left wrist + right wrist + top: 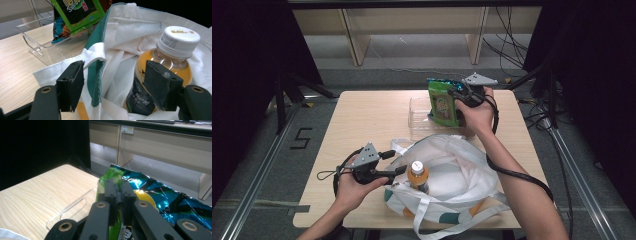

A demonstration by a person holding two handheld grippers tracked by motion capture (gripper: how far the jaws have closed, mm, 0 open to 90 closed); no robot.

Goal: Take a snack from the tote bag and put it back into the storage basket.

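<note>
Could snag on the rim of the tote bag (447, 175) on the way in, since the mouth sags and the bottle (417, 175) stands just inside the near-left side; could also slip, the pinch sitting only on the top edge of the green snack packet (442, 102), with the blue packet (175, 195) pressed close behind and liable to drag along. Right hand-held gripper (460, 95): clamped tight on that green packet, lifted over the clear tray (419, 120) near the bench's far edge. Left hand-held gripper (399, 170): jaws wide, straddling the bag's rim near the front edge, bottle beside one pad (160, 85); hard to say whether pressing.
</note>
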